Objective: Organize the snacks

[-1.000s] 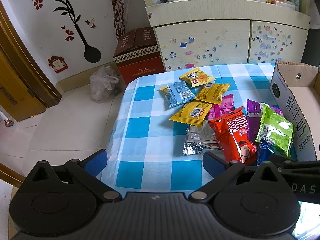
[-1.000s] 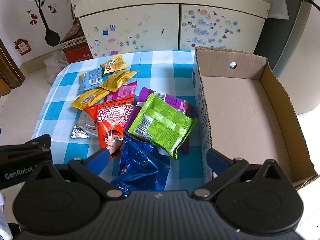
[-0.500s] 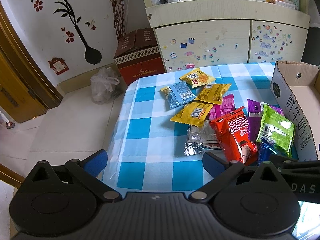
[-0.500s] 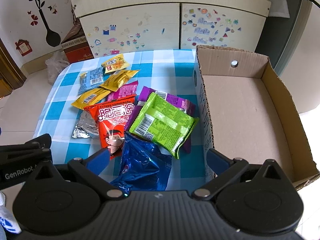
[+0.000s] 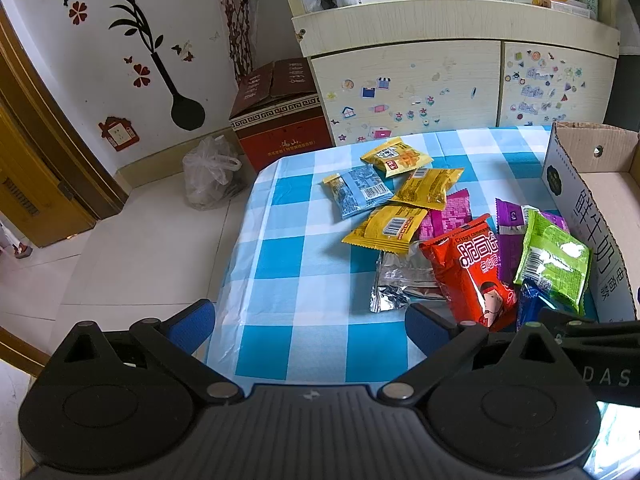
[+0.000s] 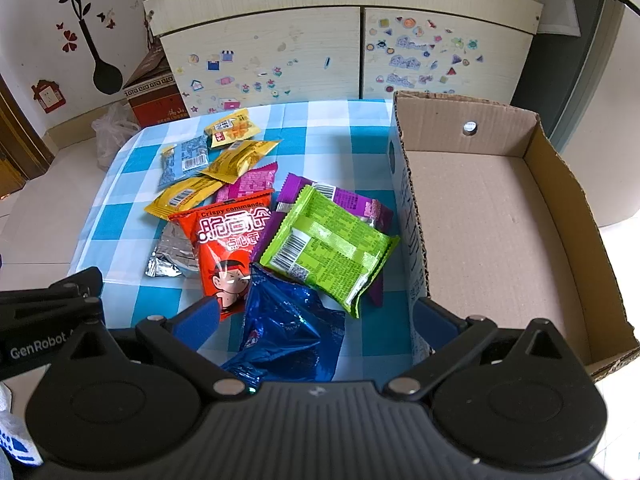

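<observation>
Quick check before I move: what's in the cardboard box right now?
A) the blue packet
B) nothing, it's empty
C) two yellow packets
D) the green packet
B: the right wrist view shows the cardboard box with a bare floor, while the green packet and blue packet lie on the tablecloth beside it.

10 snack packs [image 6: 328,248], 1 cardboard box [image 6: 500,216].

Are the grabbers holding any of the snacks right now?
No. Both the left gripper and right gripper have open jaws with nothing gripped. The blue packet just lies on the table below.
</observation>
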Tool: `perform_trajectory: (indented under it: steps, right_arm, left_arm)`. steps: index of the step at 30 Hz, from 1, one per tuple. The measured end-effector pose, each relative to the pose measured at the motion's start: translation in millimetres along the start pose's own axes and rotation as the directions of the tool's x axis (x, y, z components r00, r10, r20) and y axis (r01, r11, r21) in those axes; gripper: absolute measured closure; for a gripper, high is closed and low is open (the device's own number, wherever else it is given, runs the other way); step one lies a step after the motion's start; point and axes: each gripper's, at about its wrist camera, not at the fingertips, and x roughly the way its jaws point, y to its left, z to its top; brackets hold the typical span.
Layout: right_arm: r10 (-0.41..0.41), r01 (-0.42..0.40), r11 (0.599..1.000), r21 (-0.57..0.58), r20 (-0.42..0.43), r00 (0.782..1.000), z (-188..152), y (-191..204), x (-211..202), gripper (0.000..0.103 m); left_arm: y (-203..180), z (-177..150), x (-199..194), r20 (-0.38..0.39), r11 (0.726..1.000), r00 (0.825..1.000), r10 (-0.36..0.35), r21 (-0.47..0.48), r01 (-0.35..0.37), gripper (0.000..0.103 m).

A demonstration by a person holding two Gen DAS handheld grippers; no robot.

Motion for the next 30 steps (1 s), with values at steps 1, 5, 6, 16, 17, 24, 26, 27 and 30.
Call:
perform_trajectory:
  steps: [1, 5, 6, 16, 17, 24, 26, 27, 30]
  right_arm:
    - [0.003, -0.003, 1.0, 0.001, 0.0, 1.0, 0, 0, 0, 0.001]
    - [0.018, -0.018, 1.0, 0.004, -0.001, 1.0, 0, -2, 1, 0.001]
    - [0.021, -0.021, 1.0, 0.004, 0.0, 1.0, -1, -2, 1, 0.001]
    - [0.142, -0.143, 0.989, 0.027, 0.023, 0.99, 3, -17, -8, 0.001]
    - [0.173, -0.175, 0.984, 0.039, 0.034, 0.984, 5, -21, -11, 0.001]
    - [0.291, -0.301, 0.947, 0.111, 0.097, 0.952, 11, -51, -25, 0.001]
    - [0.323, -0.336, 0.931, 0.142, 0.102, 0.941, 11, -57, -25, 0.001]
    - [0.333, -0.345, 0.927, 0.148, 0.104, 0.937, 11, -57, -25, 0.001]
    - [0.353, -0.363, 0.922, 0.136, 0.09, 0.931, 9, -51, -20, 0.002]
  left_arm:
    - [0, 0, 0, -0.001, 1.0, 1.0, -0.001, -0.001, 0.001, 0.001]
    - [1, -1, -1, -0.001, 1.0, 1.0, -0.007, -0.002, 0.007, 0.001]
    - [1, 0, -1, 0.0, 1.0, 1.0, -0.008, -0.001, 0.008, 0.001]
    - [20, 5, -6, 0.009, 0.986, 0.991, -0.133, -0.104, 0.133, 0.0]
    - [24, 6, -6, 0.016, 0.983, 0.991, -0.135, -0.119, 0.136, 0.0]
    - [41, 13, -10, 0.042, 0.978, 0.993, -0.11, -0.174, 0.115, 0.0]
    - [45, 15, -12, 0.055, 0.975, 0.992, -0.113, -0.188, 0.121, 0.0]
    - [47, 16, -13, 0.063, 0.974, 0.992, -0.113, -0.192, 0.123, 0.0]
    - [50, 18, -15, 0.081, 0.972, 0.99, -0.111, -0.199, 0.126, 0.0]
